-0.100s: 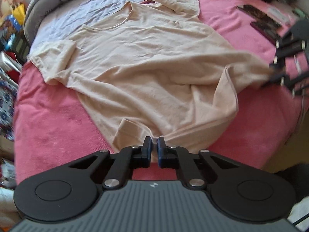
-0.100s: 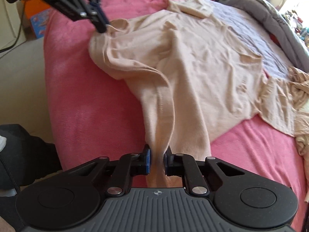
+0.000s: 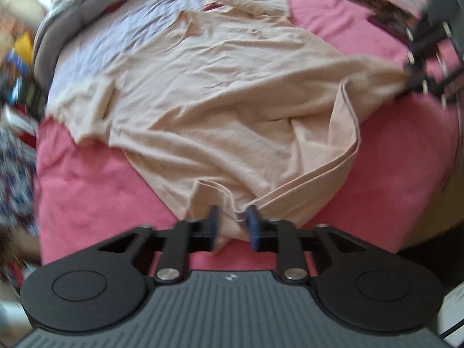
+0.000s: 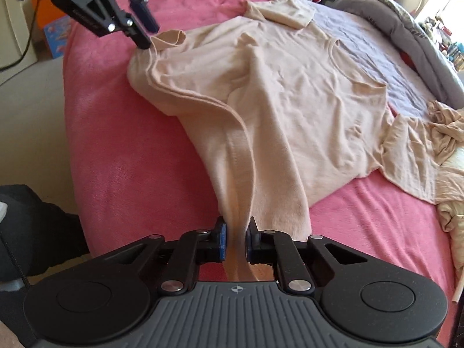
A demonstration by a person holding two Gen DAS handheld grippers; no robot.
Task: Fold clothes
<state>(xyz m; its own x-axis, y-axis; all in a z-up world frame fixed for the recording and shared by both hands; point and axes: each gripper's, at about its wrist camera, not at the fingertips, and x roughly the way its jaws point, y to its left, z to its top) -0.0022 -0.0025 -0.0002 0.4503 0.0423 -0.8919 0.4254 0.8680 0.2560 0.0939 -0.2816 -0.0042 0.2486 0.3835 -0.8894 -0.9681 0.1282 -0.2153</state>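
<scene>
A beige T-shirt (image 3: 232,101) (image 4: 290,101) lies spread on a pink bed cover (image 3: 101,197) (image 4: 130,159). Its bottom hem is lifted at both near corners. My left gripper (image 3: 232,226) (image 4: 146,30) stands open, its blue pads apart, with a loose fold of the hem corner between them. In the right wrist view that corner rests just off the left fingertips. My right gripper (image 4: 236,240) (image 3: 404,82) is shut on the other hem corner, and the cloth runs taut from its pads up to the shirt. The left wrist view is blurred.
A lilac sheet (image 4: 377,34) and a grey duvet (image 4: 406,20) lie beyond the shirt. More beige clothes (image 4: 446,121) are heaped at the head end. Dark flat objects (image 3: 385,14) sit on the far pink corner. A person's dark trouser leg (image 4: 34,226) stands beside the bed.
The left jaws, almost shut before, now stand apart around the hem corner. The left view has shifted and blurred. The right gripper keeps its hold on the hem.
</scene>
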